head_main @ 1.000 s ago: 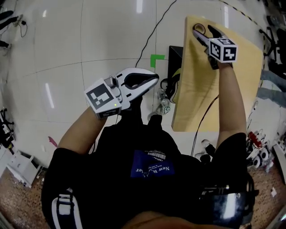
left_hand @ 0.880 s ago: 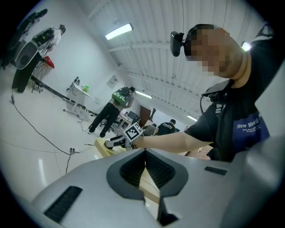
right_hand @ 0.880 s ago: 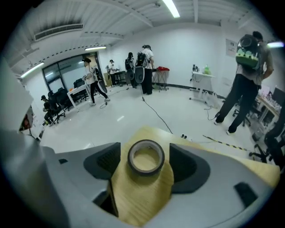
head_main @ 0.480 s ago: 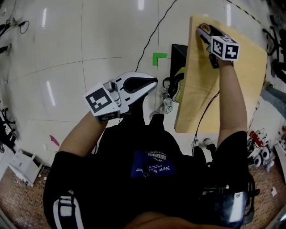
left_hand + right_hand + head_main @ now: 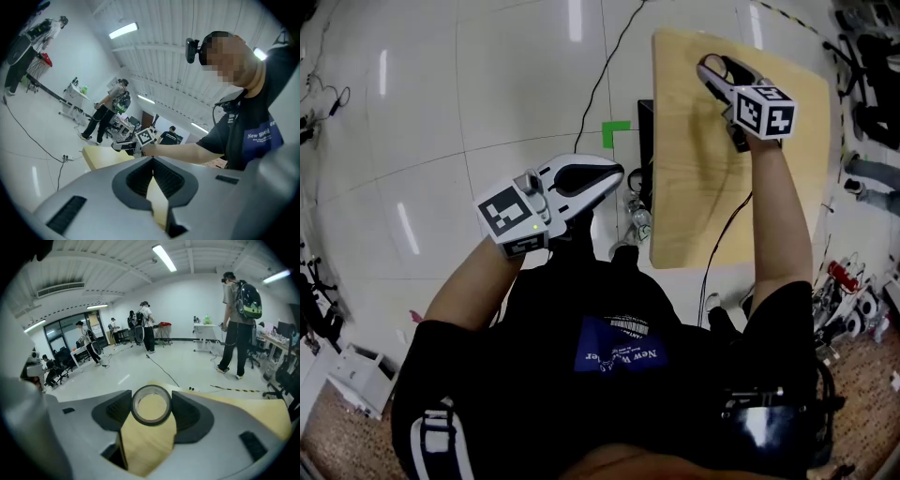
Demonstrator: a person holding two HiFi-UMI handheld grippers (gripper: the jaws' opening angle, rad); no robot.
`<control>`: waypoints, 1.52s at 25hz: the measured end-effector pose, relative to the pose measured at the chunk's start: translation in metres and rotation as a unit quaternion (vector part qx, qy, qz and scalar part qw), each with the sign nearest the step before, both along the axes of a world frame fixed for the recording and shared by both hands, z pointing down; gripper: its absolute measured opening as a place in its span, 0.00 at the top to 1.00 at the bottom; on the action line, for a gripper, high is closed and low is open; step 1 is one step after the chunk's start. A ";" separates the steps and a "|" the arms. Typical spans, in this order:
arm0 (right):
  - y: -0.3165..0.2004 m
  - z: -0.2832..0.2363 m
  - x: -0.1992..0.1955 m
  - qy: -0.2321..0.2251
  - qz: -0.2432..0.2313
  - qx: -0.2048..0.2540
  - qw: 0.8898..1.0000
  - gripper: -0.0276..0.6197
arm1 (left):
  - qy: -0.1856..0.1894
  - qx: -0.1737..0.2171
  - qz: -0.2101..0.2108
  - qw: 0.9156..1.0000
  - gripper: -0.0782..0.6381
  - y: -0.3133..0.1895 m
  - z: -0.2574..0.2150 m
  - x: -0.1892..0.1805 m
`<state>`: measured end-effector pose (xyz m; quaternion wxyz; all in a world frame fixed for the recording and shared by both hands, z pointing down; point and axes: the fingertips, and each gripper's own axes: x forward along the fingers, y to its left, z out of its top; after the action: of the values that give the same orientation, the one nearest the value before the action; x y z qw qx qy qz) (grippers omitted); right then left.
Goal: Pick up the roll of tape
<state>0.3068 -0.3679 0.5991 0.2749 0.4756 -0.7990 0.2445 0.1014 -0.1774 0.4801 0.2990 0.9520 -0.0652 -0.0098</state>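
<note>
Over the far end of the pale wooden desk (image 5: 694,187), the right tongs (image 5: 717,67) grip the roll of tape (image 5: 151,423). In the right gripper view the dark ring stands between the two pads with one pad against each side. Its open face is turned to the camera, and the desk's wood shows through the hole.

A second ago these tongs stood at their widest around the roll as it lay flat on the desk. Their jaws have just been closing, and now they rest on the roll, kept fairly wide by its breadth. From the head view I cannot tell whether the roll is clear of the desk.

The left tongs (image 5: 614,175) hang over the white tiled floor (image 5: 487,94), just left of the desk. Their jaws meet at the tips with nothing between them, as they did before, and they are in nearly the same spot.

The desk now lies further left in the head view than it did. Its near corner is closer to the green mark (image 5: 616,131) on the floor, beside the black cable (image 5: 605,66).
</note>
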 end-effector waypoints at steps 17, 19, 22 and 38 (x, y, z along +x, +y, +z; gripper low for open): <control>0.229 -0.243 0.093 -0.017 0.053 0.118 0.991 0.56 | 0.027 0.090 0.108 0.990 0.88 0.091 -0.137 0.146; 0.271 -0.265 0.101 -0.020 0.065 0.126 0.990 0.56 | 0.034 0.101 0.126 0.986 0.88 0.111 -0.155 0.167; 0.335 -0.287 0.114 -0.027 0.092 0.140 0.985 0.56 | 0.037 0.124 0.162 0.978 0.88 0.142 -0.170 0.194; 0.502 -0.301 0.140 -0.122 0.222 0.194 0.948 0.56 | 0.048 0.156 0.238 0.957 0.88 0.217 -0.202 0.230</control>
<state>0.4466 0.1345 0.2983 0.0171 0.6519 -0.7323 0.1960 0.3313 0.0392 0.2780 0.1428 0.9732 0.1803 0.0055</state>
